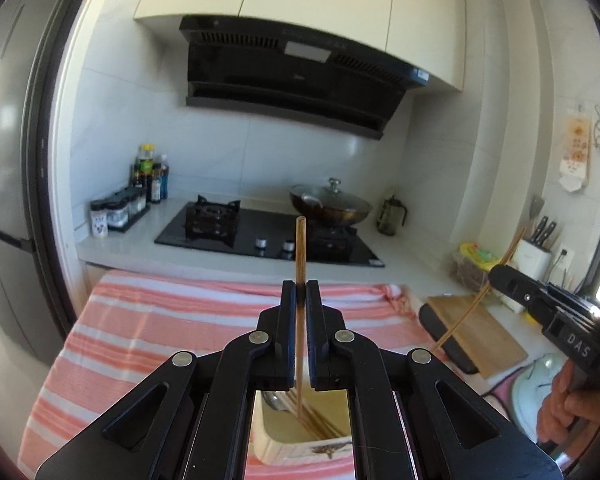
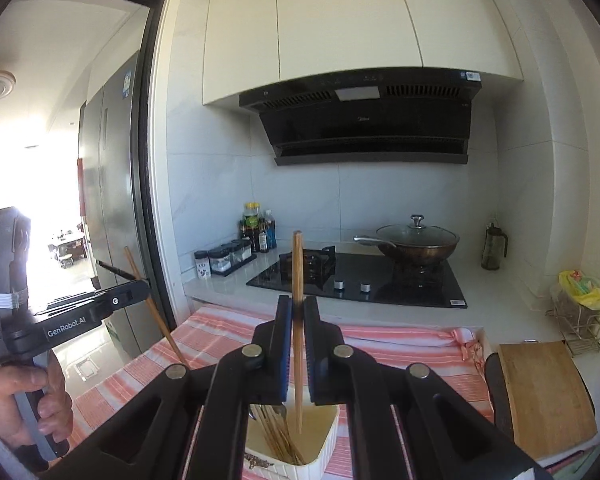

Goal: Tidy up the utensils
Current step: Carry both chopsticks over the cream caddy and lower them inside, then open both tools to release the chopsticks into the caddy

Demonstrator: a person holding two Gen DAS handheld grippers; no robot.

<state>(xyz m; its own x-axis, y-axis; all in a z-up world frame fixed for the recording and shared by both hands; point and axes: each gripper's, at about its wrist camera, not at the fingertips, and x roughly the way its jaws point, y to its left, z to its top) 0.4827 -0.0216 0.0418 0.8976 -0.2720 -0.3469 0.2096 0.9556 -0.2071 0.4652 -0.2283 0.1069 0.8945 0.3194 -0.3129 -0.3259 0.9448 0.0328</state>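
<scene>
- While both grippers are hanging above a white tray (image 2: 328, 446), each is pinching one wooden chopstick: the left gripper (image 1: 300, 286) is clamping the left chopstick (image 1: 300, 248) and the right gripper (image 2: 297, 302) is clamping the right chopstick (image 2: 297, 264), each stick standing nearly upright with its lower end over the tray.
- More chopsticks (image 2: 278, 440) are lying slanted inside the tray, beside a metal spoon (image 1: 275, 402).
- The tray is sitting on a pink-and-white striped cloth (image 1: 160, 320) that is covering the worktop.
- A wooden cutting board (image 2: 548, 392) is lying to the right of the cloth.
- Behind the cloth, a black gas hob (image 1: 260, 232) is carrying a lidded wok (image 1: 332, 204), with bottles (image 1: 150, 174) and spice jars (image 1: 116, 210) standing to its left.
- A person's hand (image 2: 32, 404) is gripping the left gripper's handle.
</scene>
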